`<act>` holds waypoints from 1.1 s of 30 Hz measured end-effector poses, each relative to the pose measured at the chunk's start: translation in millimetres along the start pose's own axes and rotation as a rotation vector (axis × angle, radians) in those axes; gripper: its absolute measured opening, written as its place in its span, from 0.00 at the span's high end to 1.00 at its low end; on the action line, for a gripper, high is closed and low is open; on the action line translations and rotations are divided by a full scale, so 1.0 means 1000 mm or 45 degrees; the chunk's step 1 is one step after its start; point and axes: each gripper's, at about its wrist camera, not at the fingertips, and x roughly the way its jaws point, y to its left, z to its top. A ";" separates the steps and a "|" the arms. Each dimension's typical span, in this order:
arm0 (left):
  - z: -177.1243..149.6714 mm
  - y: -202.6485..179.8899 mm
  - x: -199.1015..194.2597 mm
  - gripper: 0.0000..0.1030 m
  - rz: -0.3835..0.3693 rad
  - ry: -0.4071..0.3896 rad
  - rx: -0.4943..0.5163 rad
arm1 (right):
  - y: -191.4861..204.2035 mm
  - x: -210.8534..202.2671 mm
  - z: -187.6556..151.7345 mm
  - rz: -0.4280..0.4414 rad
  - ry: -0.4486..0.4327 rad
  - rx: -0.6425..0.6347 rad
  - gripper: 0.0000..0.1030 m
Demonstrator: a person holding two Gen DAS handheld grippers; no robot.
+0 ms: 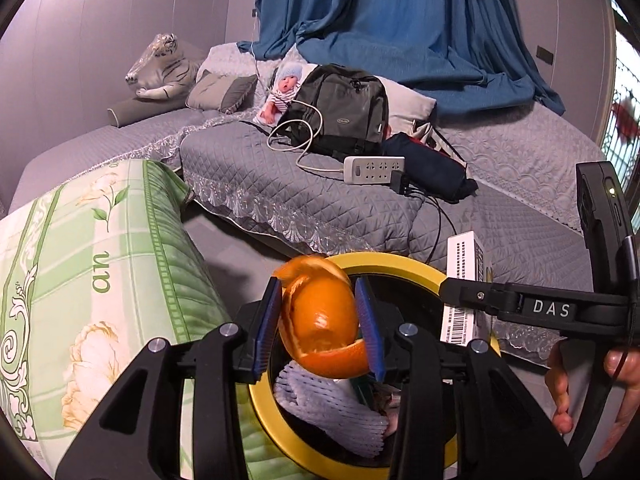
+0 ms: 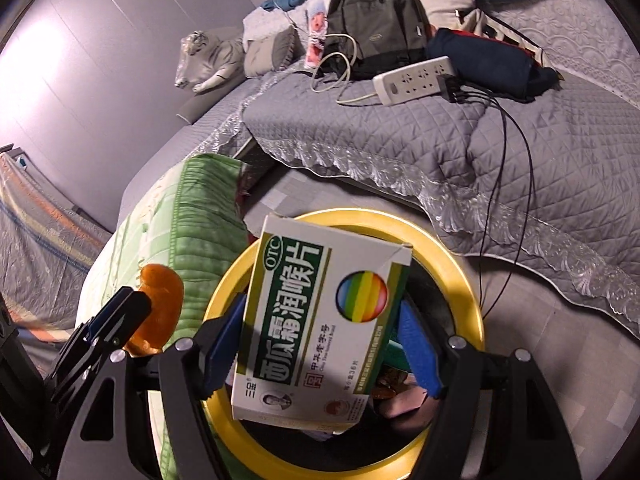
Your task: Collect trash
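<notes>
We see a big bed with a grey quilted cover (image 1: 256,184) | long blue curtain (image 1: 400,20) behind | plain grey wall (image 1: 120,8)

Lighting: dim indoor, cool grey-violet cast; daylight enters at the far right edge of the left wrist view, overexposed at the window (image 1: 624,92). Glare: a soft bright wash on the wall (image 2: 52,64) in the right wrist view. Shadows: deep inside the yellow-rimmed bin (image 1: 408,258), contents hard to read; soft shadow under the bed cover's lace edge (image 2: 360,176). Blur: the orange peel (image 1: 320,312) smeared at its upper edge; background fairly sharp. Distortion: strong fisheye bowing, black vignette at all corners, straight lines curved toward the edges
</notes>
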 end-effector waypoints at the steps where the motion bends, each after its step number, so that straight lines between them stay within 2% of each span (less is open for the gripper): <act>1: 0.000 0.000 -0.003 0.47 0.009 -0.013 0.003 | -0.001 0.001 0.000 -0.020 0.003 0.000 0.32; 2: 0.000 0.000 -0.008 0.28 0.032 -0.039 0.001 | -0.003 0.003 0.001 -0.045 0.010 0.002 0.31; 3: 0.001 0.003 -0.016 0.13 0.062 -0.087 -0.016 | -0.006 0.004 0.001 -0.070 0.019 0.018 0.29; 4: 0.002 0.005 -0.021 0.12 0.072 -0.115 -0.031 | -0.009 0.004 0.001 -0.081 0.020 0.034 0.22; 6: 0.005 0.012 -0.034 0.12 0.071 -0.142 -0.053 | -0.013 0.001 0.002 -0.100 0.002 0.062 0.21; 8: 0.008 0.019 -0.051 0.10 0.080 -0.165 -0.075 | -0.011 -0.003 0.002 -0.126 -0.020 0.059 0.15; 10: 0.008 0.029 -0.070 0.09 0.090 -0.202 -0.116 | -0.008 -0.008 0.003 -0.143 -0.034 0.056 0.13; 13: 0.008 0.043 -0.105 0.08 0.101 -0.262 -0.172 | 0.003 -0.019 0.002 -0.238 -0.098 0.018 0.13; 16: 0.009 0.053 -0.143 0.08 0.168 -0.337 -0.169 | 0.025 -0.035 -0.003 -0.315 -0.187 -0.028 0.08; 20: 0.003 0.070 -0.193 0.08 0.289 -0.444 -0.171 | 0.060 -0.054 -0.016 -0.329 -0.287 -0.088 0.08; 24: -0.006 0.092 -0.243 0.08 0.363 -0.525 -0.205 | 0.114 -0.072 -0.042 -0.262 -0.400 -0.194 0.08; 29: -0.028 0.105 -0.295 0.08 0.554 -0.600 -0.179 | 0.197 -0.083 -0.101 -0.070 -0.476 -0.426 0.08; 33: -0.050 0.114 -0.332 0.08 0.669 -0.633 -0.190 | 0.252 -0.098 -0.145 0.078 -0.542 -0.567 0.08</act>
